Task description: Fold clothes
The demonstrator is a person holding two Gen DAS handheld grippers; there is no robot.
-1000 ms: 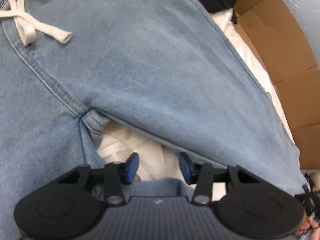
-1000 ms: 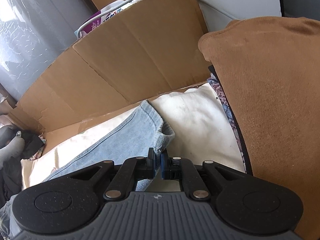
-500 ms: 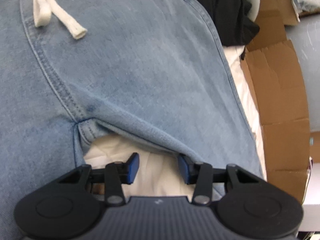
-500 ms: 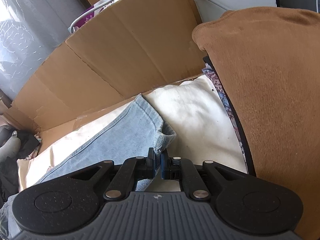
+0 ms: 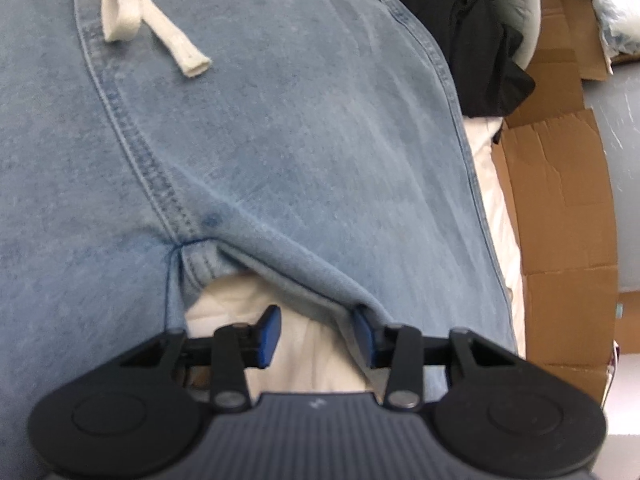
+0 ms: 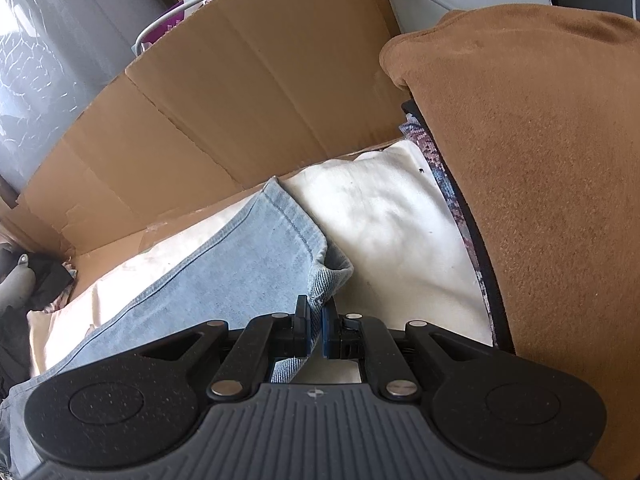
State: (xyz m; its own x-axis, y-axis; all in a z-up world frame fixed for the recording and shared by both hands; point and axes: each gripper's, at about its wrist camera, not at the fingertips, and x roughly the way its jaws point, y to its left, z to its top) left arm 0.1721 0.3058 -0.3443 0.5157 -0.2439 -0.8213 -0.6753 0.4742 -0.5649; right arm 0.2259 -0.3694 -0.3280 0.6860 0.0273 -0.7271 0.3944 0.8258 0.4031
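Change since earlier: since the earlier left wrist picture the view had rolled, so the white drawstring (image 5: 152, 28) swung from 10 o'clock towards 11 o'clock and the black garment (image 5: 472, 36) came further into sight at 1 o'clock; the right wrist view hardly shifted.
Left tool (image 5: 316, 338): released and closing, its jaws apart at 6 o'clock with only the white sheet (image 5: 304, 344) showing in the gap; the right-hand blue pad (image 5: 362, 334) sat against the lower edge of the jeans leg, the other pad clear of the cloth.
Jeans (image 5: 288, 152): light blue denim filled most of the left wrist view, spread flat on the white sheet, the crotch seam meeting just above the tool at about 7 o'clock.
Right tool (image 6: 316, 330): clenched on the frayed hem corner of the jeans leg (image 6: 256, 264) at 6 o'clock, a strip of denim showing between and below the pads.
Jeans leg: it ran from the tool out towards 8 o'clock, lying on the white sheet (image 6: 384, 224).
Brown blanket (image 6: 532, 168): filled the 3 o'clock side, over a patterned fabric edge (image 6: 452, 200).
Cardboard (image 6: 224, 112): stood upright behind the sheet from 9 to 12 o'clock.
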